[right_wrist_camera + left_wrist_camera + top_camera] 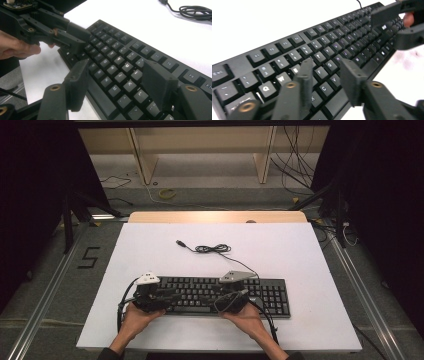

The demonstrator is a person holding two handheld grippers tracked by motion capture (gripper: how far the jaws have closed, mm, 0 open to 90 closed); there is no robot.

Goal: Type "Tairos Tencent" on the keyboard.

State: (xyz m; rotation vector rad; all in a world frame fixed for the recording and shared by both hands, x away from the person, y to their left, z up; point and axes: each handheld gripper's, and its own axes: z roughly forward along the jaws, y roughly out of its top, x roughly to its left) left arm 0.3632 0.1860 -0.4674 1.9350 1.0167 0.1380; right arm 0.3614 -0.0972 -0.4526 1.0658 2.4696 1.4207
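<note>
A black keyboard [200, 287] lies along the near part of the white table top [150, 250]; its keys also show in the left gripper view [332, 45] and the right gripper view [120, 57]. My left gripper [167, 295] hovers over the keyboard's left end, jaws open above the letter keys [325, 65], with nothing between them. Over the middle of the keyboard my right gripper [226, 296] stands open, its jaws wide above the keys [115, 67]. Each gripper appears in the other's view: the right gripper [397, 15], the left gripper [75, 37].
The keyboard's black cable [212, 249] lies coiled behind it, its plug [180, 242] loose on the table; the coil [195, 10] is at the top right of the right gripper view. A wooden strip [215, 216] edges the table's far side. Loose cables and stands are on the floor beyond.
</note>
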